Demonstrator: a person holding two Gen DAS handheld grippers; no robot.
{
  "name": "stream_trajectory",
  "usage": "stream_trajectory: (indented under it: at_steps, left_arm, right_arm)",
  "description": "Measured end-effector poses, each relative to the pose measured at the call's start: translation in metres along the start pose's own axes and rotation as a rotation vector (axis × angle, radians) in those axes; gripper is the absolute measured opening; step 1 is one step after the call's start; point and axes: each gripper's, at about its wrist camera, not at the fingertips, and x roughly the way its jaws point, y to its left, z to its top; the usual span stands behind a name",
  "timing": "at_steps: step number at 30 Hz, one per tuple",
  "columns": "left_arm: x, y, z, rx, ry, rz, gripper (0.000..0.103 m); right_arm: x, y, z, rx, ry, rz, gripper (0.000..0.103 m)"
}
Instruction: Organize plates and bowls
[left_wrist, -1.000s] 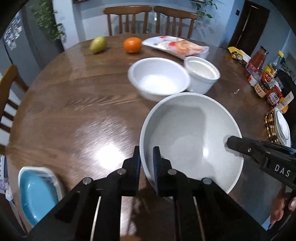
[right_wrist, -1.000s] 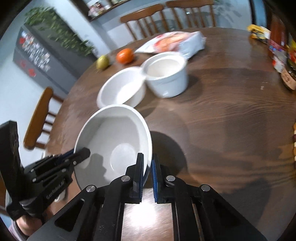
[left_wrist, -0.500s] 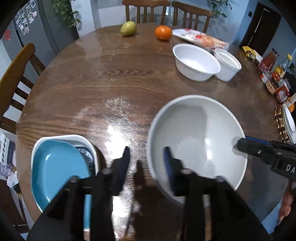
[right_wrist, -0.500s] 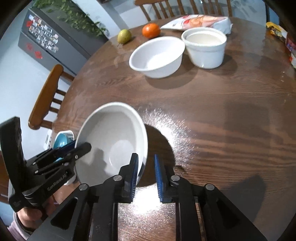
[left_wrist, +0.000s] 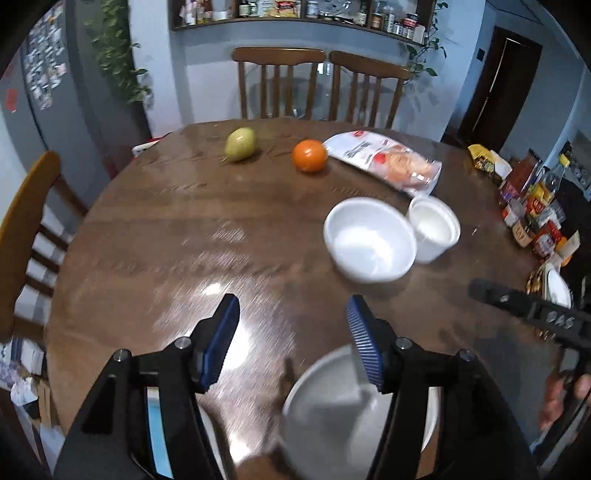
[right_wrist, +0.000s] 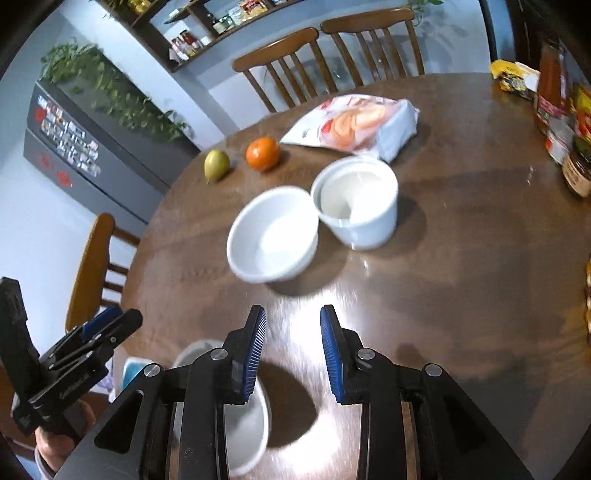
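Large bowl (left_wrist: 354, 417): white, wide and shallow, glossy inside; it sits on the bench (left_wrist: 184, 236) at the near edge, about 6 o'clock in both wrist views, released and free.
Left gripper (left_wrist: 291, 339): jaws wide, and they have just been opening; nothing is between them, only the right finger overlapping the bowl's rim in the picture.
Right gripper (right_wrist: 291, 350): jaws narrower but parted, also just opening; empty, with bare wood showing in the gap.
Why released there: judged, the big bowl was set down as the base of a stack, beside the blue dish (left_wrist: 159, 435) at 7 o'clock.
Medium bowl (right_wrist: 273, 240): white, deep, rounded; mid-bench at 12 o'clock in the right view.
Small bowl (right_wrist: 356, 201): white, straight-walled, taller; touching the medium bowl at its 2 o'clock side.
Next, judged: the medium bowl should nest in the large one, then the small.
Clutter: pear (left_wrist: 240, 144), orange (left_wrist: 309, 156) and snack bag (left_wrist: 384, 162) lie at the far side, well apart.
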Motion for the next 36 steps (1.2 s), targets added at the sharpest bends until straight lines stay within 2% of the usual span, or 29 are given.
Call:
stream_trajectory:
  at_steps: [6,12,14,16,18,20,22,29,36]
  left_arm:
    - [0.055,-0.01,0.032,-0.004,0.059,0.005,0.06]
    - [0.112,-0.011,0.038,-0.033,0.168,-0.001,0.057]
    - [0.125,-0.011,0.036,-0.026,0.191,-0.008,0.048]
    - [0.13,-0.01,0.034,-0.025,0.203,-0.015,0.034]
    - [0.131,-0.009,0.035,-0.023,0.199,-0.027,0.028]
    - [0.13,-0.01,0.035,-0.019,0.194,-0.04,0.022]
    - [0.131,-0.012,0.035,-0.006,0.191,-0.058,0.01]
    - [0.122,-0.015,0.031,0.024,0.153,-0.031,0.01]
    - [0.068,-0.019,0.017,0.076,0.025,0.016,0.01]
  right_arm:
    - [0.04,-0.008,0.033,0.044,0.025,-0.03,0.031]
    - [0.08,-0.015,0.036,0.091,0.087,-0.008,0.031]
    - [0.088,-0.017,0.034,0.099,0.096,0.007,0.031]
    - [0.092,-0.019,0.033,0.102,0.103,0.022,0.031]
    - [0.096,-0.018,0.031,0.097,0.111,0.033,0.031]
    - [0.097,-0.016,0.031,0.088,0.11,0.039,0.023]
    - [0.098,-0.013,0.032,0.083,0.11,0.054,0.018]
    - [0.093,-0.008,0.027,0.078,0.105,0.067,0.016]
    - [0.055,0.013,0.009,0.032,0.062,0.113,0.016]
